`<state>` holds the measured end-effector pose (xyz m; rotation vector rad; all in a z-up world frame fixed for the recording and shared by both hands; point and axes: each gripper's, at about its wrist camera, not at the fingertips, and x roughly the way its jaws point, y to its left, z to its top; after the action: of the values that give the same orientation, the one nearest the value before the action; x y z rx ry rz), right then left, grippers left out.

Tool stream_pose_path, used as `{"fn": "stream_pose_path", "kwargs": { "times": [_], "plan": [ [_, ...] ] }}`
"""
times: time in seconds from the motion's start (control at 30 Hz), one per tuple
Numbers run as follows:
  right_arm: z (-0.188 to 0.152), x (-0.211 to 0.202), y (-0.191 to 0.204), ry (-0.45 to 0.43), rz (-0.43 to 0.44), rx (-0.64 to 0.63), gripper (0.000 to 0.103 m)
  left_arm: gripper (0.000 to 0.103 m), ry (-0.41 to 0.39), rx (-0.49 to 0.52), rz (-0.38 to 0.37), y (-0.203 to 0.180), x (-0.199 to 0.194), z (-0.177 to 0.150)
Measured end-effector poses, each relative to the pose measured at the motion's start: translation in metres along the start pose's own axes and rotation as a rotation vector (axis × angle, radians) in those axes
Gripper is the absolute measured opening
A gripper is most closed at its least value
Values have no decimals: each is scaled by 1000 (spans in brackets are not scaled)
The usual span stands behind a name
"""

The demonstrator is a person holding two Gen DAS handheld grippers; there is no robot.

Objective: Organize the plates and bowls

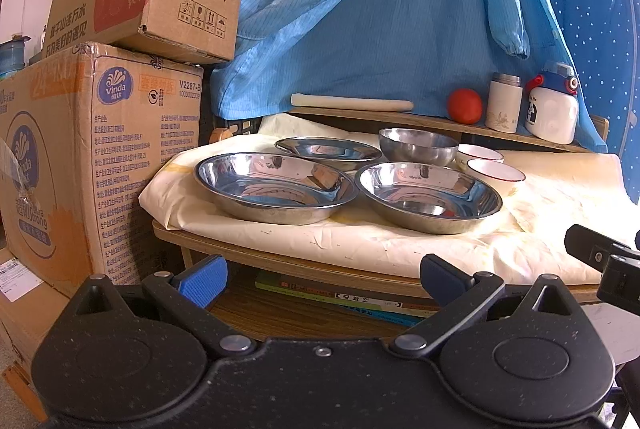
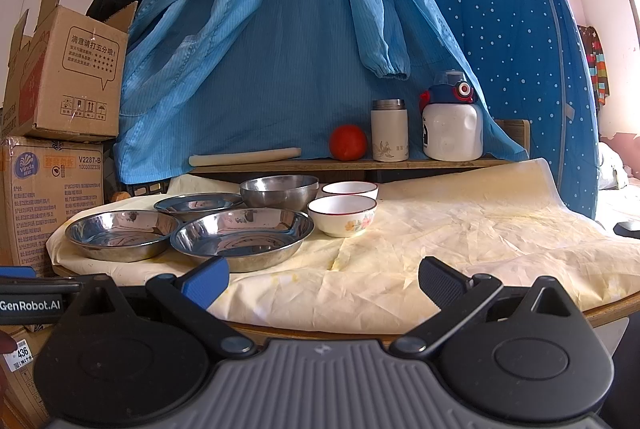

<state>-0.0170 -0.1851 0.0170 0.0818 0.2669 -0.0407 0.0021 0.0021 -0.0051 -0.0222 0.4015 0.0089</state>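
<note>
Nothing has been stacked yet, and both claws are held back off the table edge, so the step in hand is judged to be the first reach. The left gripper (image 1: 322,279) is spread wide and holds nothing; the right gripper (image 2: 324,281) is likewise spread wide and empty.

Places are given from the steel bowl (image 2: 279,191), as seen in the right wrist view. 3 steel plates lie on the cream cloth (image 2: 460,229): the small plate (image 2: 197,205) just left of the bowl, the near plate (image 2: 241,235) in front of it, and the left plate (image 2: 122,234) further left and in front. 2 white bowls sit just right of the steel bowl, the flowered bowl (image 2: 343,215) in front and the rear white bowl (image 2: 350,189) behind it. Whether the rims of neighbours touch cannot be told. On the shelf behind the bowl stand a tomato (image 2: 348,142), a flask (image 2: 389,130) and a water bottle (image 2: 452,125).

For a clean first pick, a plate is best taken by its rim, with 1 finger over the lip and 1 under it, since the polished steel will probably be slippery and thin. The left plate could be taken by the left claw and set into the near plate. The rim nearest the table edge should be chosen, so that the crowded pieces behind are not knocked. The loose cloth may drag if a plate is slid, so lifting is preferred.
</note>
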Motion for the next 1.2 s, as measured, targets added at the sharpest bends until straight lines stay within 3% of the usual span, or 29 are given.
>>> {"fn": "stream_pose_path", "kwargs": {
  "times": [1.2],
  "plan": [
    [-2,14,-1,21,7,-7,103,102,22,19,23,1,11,7]
  ]
}}
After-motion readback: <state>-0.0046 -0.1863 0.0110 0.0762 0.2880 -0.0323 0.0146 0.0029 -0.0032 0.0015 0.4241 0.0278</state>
